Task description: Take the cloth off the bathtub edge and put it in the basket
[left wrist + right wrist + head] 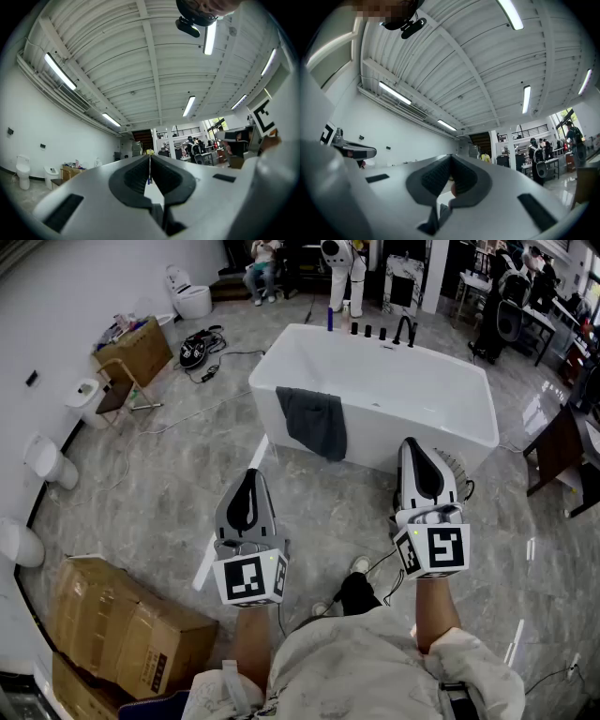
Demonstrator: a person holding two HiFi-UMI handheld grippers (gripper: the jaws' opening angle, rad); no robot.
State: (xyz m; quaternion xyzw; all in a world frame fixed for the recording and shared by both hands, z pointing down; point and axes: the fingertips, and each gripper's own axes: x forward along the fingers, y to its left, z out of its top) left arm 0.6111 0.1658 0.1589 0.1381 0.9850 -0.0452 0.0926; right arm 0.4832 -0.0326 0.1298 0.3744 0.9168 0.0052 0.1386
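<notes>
Dark grey cloth hangs over the near long edge of the white bathtub, toward its left corner, part inside the rim and the longer part down the outer wall. No gripper touches it. The bathtub stands on a grey marbled floor, with black taps along its far edge.

The left gripper is held over the floor, well short of the tub and a little left of the cloth. Its jaws are pressed together with nothing between them. The right gripper is raised in front of the tub's near wall, toward the right corner. Its jaws are also closed, pad against pad, and empty. Both gripper views look up at a ribbed white ceiling with strip lights.

A pale, woven-looking object shows just behind the right gripper at the foot of the tub, too hidden to name. Cardboard boxes sit at the floor's near left, and a toilet stands by the far left wall.
</notes>
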